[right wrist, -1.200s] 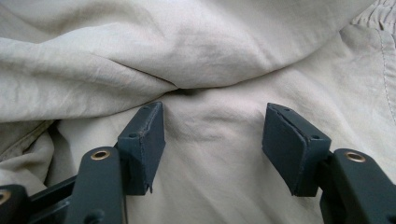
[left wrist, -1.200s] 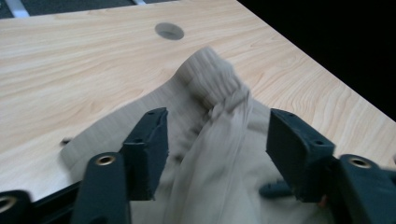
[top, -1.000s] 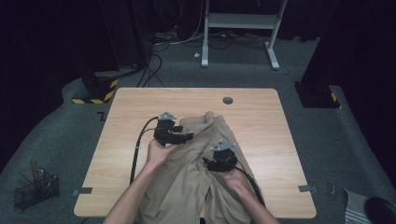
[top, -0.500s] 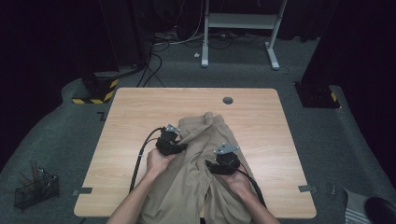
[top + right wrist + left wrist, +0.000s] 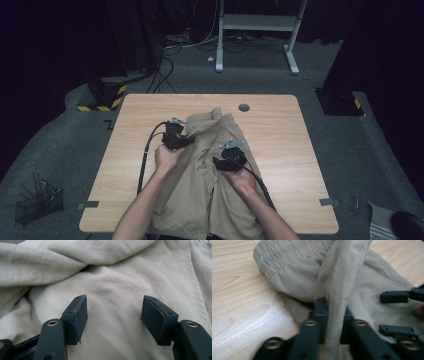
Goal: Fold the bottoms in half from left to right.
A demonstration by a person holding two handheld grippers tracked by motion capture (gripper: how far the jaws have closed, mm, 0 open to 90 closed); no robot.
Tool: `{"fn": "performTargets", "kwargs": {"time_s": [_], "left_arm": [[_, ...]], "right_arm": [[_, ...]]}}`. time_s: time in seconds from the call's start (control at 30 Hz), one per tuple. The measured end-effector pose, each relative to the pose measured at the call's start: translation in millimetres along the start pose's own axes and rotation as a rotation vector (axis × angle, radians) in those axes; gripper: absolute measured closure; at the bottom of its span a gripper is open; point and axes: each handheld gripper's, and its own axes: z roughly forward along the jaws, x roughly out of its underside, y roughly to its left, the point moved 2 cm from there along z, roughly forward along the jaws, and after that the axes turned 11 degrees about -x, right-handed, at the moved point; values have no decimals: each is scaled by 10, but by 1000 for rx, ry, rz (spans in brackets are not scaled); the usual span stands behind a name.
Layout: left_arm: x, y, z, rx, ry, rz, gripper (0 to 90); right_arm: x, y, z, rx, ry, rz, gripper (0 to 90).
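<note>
Garment: beige trousers (image 5: 210, 175) lie spread on the desk (image 5: 280, 130), running from near the middle down over the near edge, between the person's forearms; the elastic waistband end (image 5: 277, 262) is bunched up toward the far edge.

Left gripper (image 5: 176, 140): at the left side of the trousers, close to the waistband. In the left gripper view a gathered strand of the cloth (image 5: 337, 302) runs straight between its black jaws, which are clamped on it (they closed hard on the fold within the last second and have just eased open slightly, cloth between them throughout).

Right gripper (image 5: 229, 159): over the middle of the trousers, nearer the right edge of the cloth than the left gripper is. In the right gripper view its jaws stand well apart above smooth fabric (image 5: 115, 315), with nothing pinched between the pads (image 5: 77, 312) (whether the tips brush the cloth I cannot tell).

Two grippers: near each other, not touching; the right one's jaws show at the right side of the left gripper view (image 5: 397, 312).

Cables: a black cable (image 5: 146, 155) loops from the left gripper across the bare wood toward the near edge.

Desk: light wood, with a small round dark grommet (image 5: 244, 107) near the far edge.

Floor: a wire basket (image 5: 37, 202) stands off the desk's near left corner.
</note>
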Motion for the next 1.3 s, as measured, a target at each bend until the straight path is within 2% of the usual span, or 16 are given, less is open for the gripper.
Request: {"fn": "performTargets", "kwargs": {"time_s": [0.07,0.13,0.2,0.27,0.4,0.47,0.53,0.63,0.73,0.8,0.93,1.03,1.1,1.13,1.23,1.3], "left_arm": [[46,24,-72,-4,-7,-1,564],[103,42,-134,-16,-5,3,476],[174,50,-190,-23,-1,10,414],[229,58,-208,-30,8,16,414],[268,93,-154,-29,60,24,647],[254,84,-132,-6,67,12,797],[217,38,-133,28,65,-5,872],[93,-60,-195,83,39,-4,881],[-72,-192,-275,167,-19,-40,883],[-147,-305,-276,201,-50,-38,883],[-182,-556,-105,236,-49,-10,881],[-165,-728,71,224,-35,35,877],[-161,-793,137,203,-33,59,844],[-165,-800,139,198,-37,59,780],[-177,-784,36,155,-60,86,590],[-171,-732,-114,123,-92,104,497]], "right_arm": [[58,19,-129,-12,-33,-3,382],[123,35,-239,-22,-32,-5,380],[226,46,-340,-16,-7,-19,378],[311,43,-411,-2,0,-30,381],[391,38,-436,25,15,-50,389],[403,23,-407,4,4,-35,396],[394,7,-387,-9,-3,-12,389],[390,11,-374,-8,-10,-16,388],[389,9,-373,-10,-9,-16,387],[388,9,-372,-11,-10,-19,388],[385,10,-369,-11,-9,-16,387],[380,1,-363,-8,-10,-21,387],[378,2,-361,-5,-9,-13,387],[376,-1,-359,-5,-11,-14,387],[376,2,-359,-4,-10,-15,387],[374,9,-366,3,-6,-29,385]]}}
